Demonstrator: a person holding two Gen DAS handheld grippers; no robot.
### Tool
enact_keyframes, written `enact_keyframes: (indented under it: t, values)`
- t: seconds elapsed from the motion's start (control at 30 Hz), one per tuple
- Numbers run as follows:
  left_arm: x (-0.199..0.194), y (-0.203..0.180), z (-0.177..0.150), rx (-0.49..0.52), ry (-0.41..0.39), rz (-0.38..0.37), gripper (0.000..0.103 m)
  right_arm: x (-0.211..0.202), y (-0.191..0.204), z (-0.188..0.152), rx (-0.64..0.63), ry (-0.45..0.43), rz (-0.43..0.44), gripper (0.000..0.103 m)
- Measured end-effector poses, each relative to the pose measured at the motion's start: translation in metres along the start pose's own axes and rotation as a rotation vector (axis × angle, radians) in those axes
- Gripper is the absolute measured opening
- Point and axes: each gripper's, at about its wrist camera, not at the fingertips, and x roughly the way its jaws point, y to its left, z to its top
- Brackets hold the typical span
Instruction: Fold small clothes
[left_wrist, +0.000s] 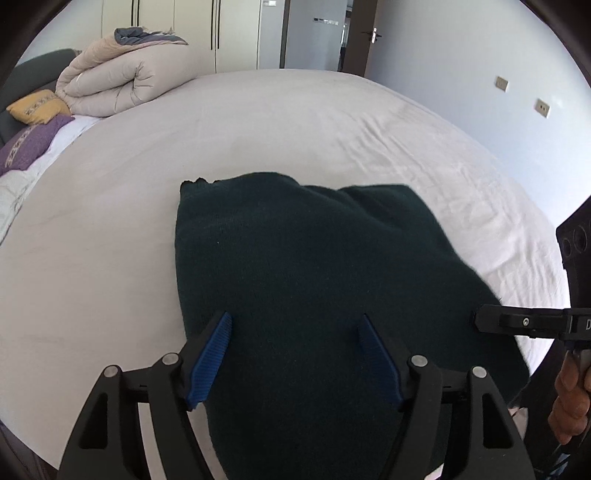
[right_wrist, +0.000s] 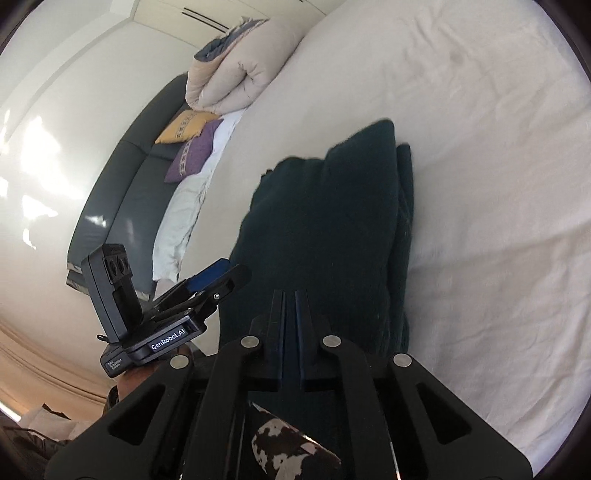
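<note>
Dark green knitted garment (left_wrist: 314, 277) lying partly folded on white bedsheet (left_wrist: 258, 122). Left gripper (left_wrist: 295, 332) spread wide above near hem, nothing pinched. Right gripper (right_wrist: 290, 314) clenched on garment's edge, probably to lift for next fold.

Folded garment (left_wrist: 295, 258) lies on the bed (left_wrist: 295, 122), near its front edge. Left tongs (left_wrist: 295, 321) over garment's near end, right tongs (right_wrist: 290, 295) at its right edge. Rolled duvet (left_wrist: 114, 81) and two cushions (left_wrist: 37, 107) far left, by headboard.
</note>
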Motion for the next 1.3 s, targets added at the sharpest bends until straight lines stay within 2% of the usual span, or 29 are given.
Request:
enact_keyframes:
  t: [0.07,0.2,0.37,0.4,0.47,0.5,0.57,0.6,0.63,0.67,0.7,0.73,0.77,0.83,0.9,0.93,0.97,1.03,1.07,1.13,1.2,1.3]
  values:
    - [0.003,0.0,-0.004,-0.004,-0.005,-0.003,0.072,0.013,-0.019,-0.005,0.058,0.034,-0.054,0.004]
    - [0.0,-0.005,-0.01,0.029,-0.023,0.022,0.072,0.012,-0.051,-0.016,0.099,0.009,-0.001,0.0]
    - [-0.022,-0.012,-0.034,0.041,-0.065,0.077,0.076,-0.005,-0.055,-0.031,0.07,-0.005,-0.011,0.0]
    - [-0.029,-0.012,-0.04,0.031,-0.068,0.065,0.079,-0.01,-0.058,-0.034,0.078,-0.006,0.008,0.002]
    - [-0.036,-0.004,-0.055,-0.025,-0.034,-0.034,0.082,-0.018,-0.058,-0.037,0.076,-0.018,0.022,0.003]
    - [-0.039,0.0,-0.061,-0.045,-0.027,-0.056,0.082,-0.024,-0.058,-0.039,0.071,-0.028,0.015,0.004]
    - [-0.05,0.006,-0.07,-0.076,-0.051,-0.06,0.082,-0.037,-0.055,-0.044,0.052,-0.054,-0.066,0.025]
    - [-0.057,0.009,-0.069,-0.093,-0.072,-0.062,0.082,-0.043,-0.052,-0.045,0.036,-0.072,-0.101,0.032]
    - [-0.064,0.011,-0.066,-0.109,-0.098,-0.064,0.083,-0.051,-0.046,-0.046,0.015,-0.096,-0.122,0.052]
    - [-0.077,0.014,-0.059,-0.125,-0.145,-0.055,0.087,-0.059,-0.036,-0.047,-0.014,-0.14,-0.139,0.063]
    - [-0.088,0.015,-0.054,-0.129,-0.188,-0.035,0.091,-0.067,-0.028,-0.047,-0.04,-0.176,-0.152,0.065]
    - [-0.102,0.015,-0.048,-0.124,-0.244,-0.004,0.1,-0.077,-0.021,-0.046,-0.076,-0.209,-0.169,0.065]
    - [-0.119,0.014,-0.044,-0.111,-0.31,0.039,0.103,-0.082,-0.007,-0.044,-0.124,-0.239,-0.197,0.065]
    - [-0.151,0.007,-0.039,-0.077,-0.438,0.127,0.103,-0.092,0.026,-0.044,-0.244,-0.303,-0.282,0.066]
    - [-0.176,0.002,-0.033,-0.063,-0.527,0.211,0.103,-0.101,0.064,-0.048,-0.385,-0.402,-0.364,0.069]
    - [-0.185,0.0,-0.031,-0.062,-0.553,0.234,0.103,-0.106,0.081,-0.051,-0.436,-0.454,-0.384,0.077]
    - [-0.193,-0.001,-0.028,-0.064,-0.564,0.242,0.103,-0.111,0.098,-0.054,-0.484,-0.511,-0.398,0.086]
    - [-0.207,-0.004,-0.022,-0.064,-0.581,0.213,0.103,-0.118,0.129,-0.057,-0.56,-0.612,-0.411,0.098]
    - [-0.212,-0.004,-0.019,-0.071,-0.578,0.198,0.103,-0.123,0.143,-0.061,-0.598,-0.667,-0.427,0.102]
    - [-0.22,-0.003,-0.016,-0.1,-0.572,0.168,0.103,-0.131,0.171,-0.073,-0.673,-0.805,-0.501,0.103]
    - [-0.224,0.001,-0.015,-0.149,-0.583,0.149,0.103,-0.136,0.187,-0.076,-0.712,-0.839,-0.521,0.103]
    - [-0.22,0.006,-0.017,-0.168,-0.548,0.18,0.103,-0.142,0.195,-0.069,-0.666,-0.799,-0.463,0.103]
